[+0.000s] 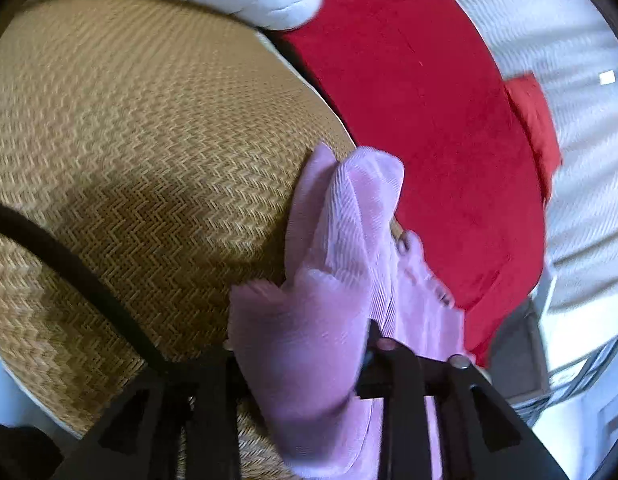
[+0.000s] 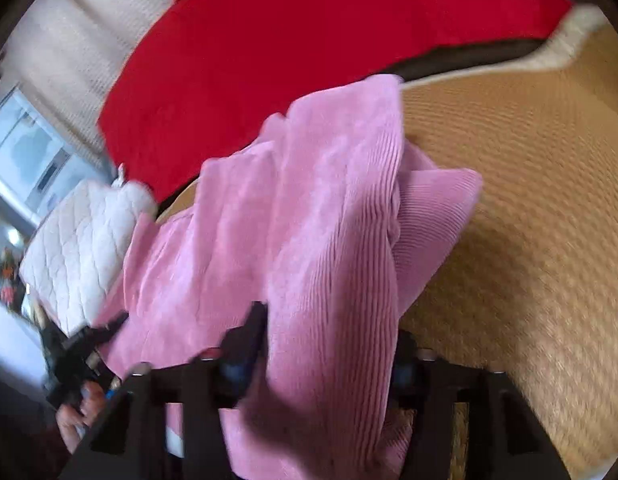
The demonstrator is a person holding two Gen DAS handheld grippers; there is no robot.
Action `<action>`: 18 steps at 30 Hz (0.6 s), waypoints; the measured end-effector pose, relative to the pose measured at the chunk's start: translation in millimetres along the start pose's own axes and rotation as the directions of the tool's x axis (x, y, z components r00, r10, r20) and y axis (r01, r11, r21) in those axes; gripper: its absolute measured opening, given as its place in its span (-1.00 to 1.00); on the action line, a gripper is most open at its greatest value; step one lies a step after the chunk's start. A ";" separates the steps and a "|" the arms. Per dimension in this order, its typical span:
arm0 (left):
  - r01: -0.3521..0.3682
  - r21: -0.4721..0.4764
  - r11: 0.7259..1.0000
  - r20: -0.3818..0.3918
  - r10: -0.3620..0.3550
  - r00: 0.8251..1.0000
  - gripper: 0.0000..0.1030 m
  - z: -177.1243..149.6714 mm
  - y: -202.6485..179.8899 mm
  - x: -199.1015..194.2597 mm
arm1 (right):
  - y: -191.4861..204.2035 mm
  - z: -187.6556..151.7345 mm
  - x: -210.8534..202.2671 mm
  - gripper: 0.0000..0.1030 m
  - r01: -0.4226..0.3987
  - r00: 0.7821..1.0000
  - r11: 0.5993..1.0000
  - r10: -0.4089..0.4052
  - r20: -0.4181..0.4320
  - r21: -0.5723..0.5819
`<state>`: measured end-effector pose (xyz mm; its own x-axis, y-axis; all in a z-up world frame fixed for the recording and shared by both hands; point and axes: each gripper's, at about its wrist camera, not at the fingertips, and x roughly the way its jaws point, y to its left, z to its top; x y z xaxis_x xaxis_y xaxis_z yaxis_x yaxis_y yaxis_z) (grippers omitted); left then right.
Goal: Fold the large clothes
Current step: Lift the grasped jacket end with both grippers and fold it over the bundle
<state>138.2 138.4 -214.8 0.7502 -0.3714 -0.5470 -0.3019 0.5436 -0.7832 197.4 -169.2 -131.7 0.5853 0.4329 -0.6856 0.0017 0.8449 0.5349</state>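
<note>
A pink corduroy garment [image 1: 341,264] with buttons hangs bunched from my left gripper [image 1: 329,364], whose black jaws are shut on its fabric above a woven straw mat [image 1: 149,160]. In the right wrist view the same pink garment [image 2: 329,240] drapes over and between the jaws of my right gripper [image 2: 329,364], which is shut on it. The cloth hides most of both grippers' fingers. The other gripper [image 2: 85,344] and the hand holding it show at the lower left of the right wrist view, at the garment's far edge.
A red blanket [image 1: 421,120] lies beside the mat on a bed with a white ribbed cover [image 1: 569,40]. A white quilted pillow [image 2: 81,248] lies near the left. A black cable [image 1: 69,264] crosses the mat. A window [image 2: 25,152] is at the far left.
</note>
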 end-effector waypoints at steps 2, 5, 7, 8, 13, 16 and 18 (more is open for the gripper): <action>-0.005 -0.029 1.000 0.024 0.005 1.000 0.05 0.1 2.4 -5.3 | -1.2 3.4 -18.0 0.19 0.025 0.999 0.999 -0.026 0.028 0.028; 0.000 0.000 1.000 0.031 0.000 1.000 0.02 1.5 -1.0 -7.5 | 8.4 6.1 -51.7 0.20 0.163 0.979 0.986 -0.165 0.121 0.023; -0.010 0.032 0.999 0.027 0.009 1.000 0.01 -1.5 -6.9 -2.0 | 20.1 9.9 -67.3 0.22 0.179 0.969 0.984 -0.178 0.174 0.007; -0.012 0.041 0.999 0.029 0.011 1.000 -0.14 -2.6 -9.4 -0.3 | 31.3 14.2 -68.2 0.23 0.158 0.971 0.987 -0.152 0.183 -0.017; -0.017 0.074 0.997 0.032 0.015 0.999 -0.48 -4.5 -22.2 12.9 | 94.3 27.3 -7.9 -0.27 0.076 0.997 0.977 -0.074 0.020 -0.201; -0.015 0.097 0.995 0.037 0.012 0.999 -0.55 1.4 -23.9 13.9 | 108.1 28.2 40.5 -0.42 0.074 0.996 0.973 -0.084 -0.038 -0.218; -0.019 0.119 0.993 0.048 0.014 0.999 -0.59 6.5 -27.3 14.5 | 101.1 32.3 71.6 -0.42 0.072 0.990 0.975 -0.096 -0.107 -0.208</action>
<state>161.2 123.1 -199.4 0.7733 -0.3274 -0.5430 -0.2440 0.6367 -0.7315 265.7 -62.9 -110.8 0.4921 0.3809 -0.7828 -0.1247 0.9208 0.3697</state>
